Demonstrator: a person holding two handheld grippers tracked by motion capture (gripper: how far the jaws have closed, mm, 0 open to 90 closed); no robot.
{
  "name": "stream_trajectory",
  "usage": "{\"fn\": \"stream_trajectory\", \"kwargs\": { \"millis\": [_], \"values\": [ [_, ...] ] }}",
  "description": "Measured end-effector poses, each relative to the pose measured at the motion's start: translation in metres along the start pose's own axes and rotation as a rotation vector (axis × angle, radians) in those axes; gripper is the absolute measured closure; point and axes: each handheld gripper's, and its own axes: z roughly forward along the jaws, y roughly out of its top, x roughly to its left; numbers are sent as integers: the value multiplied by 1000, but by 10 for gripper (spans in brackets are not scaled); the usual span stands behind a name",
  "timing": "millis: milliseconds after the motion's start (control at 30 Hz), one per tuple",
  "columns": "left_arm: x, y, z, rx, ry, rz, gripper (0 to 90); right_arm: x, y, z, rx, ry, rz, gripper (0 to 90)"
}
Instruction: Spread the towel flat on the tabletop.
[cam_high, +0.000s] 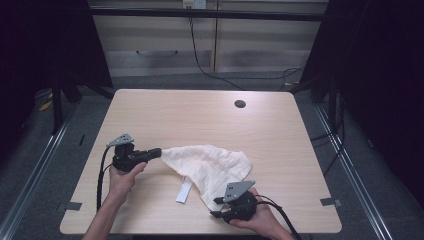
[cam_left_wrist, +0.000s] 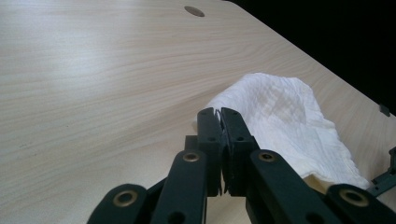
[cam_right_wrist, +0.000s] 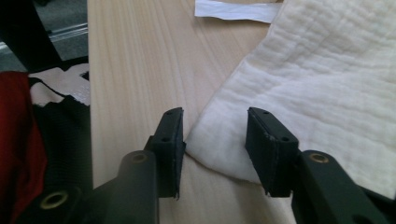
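— Jaws, from the high view?
— Left gripper pinches the cloth — its long axis slants from there toward the right gripper.
— Left gripper view?
— Clamped on a corner.
— Right gripper view?
— Parted, straddling the cloth's near corner on the table.

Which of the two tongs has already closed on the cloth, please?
The left tongs, at the cloth's left corner: the jaws are pressed together with fabric pinched between them. The right tongs sit at the near corner with jaws apart, straddling the edge.
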Motion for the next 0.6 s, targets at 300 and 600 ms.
{"fn": "stream_trajectory", "kwargs": {
  "millis": [300, 600],
  "values": [
    [0, 1, -3, -7, -1, 1, 877, -11, -2, -2, -20, -20, 71, 876],
    [-10, 11, -15, -35, -14, 23, 877, -41, 24, -51, -155, -75, 129, 880]
  ]
}}
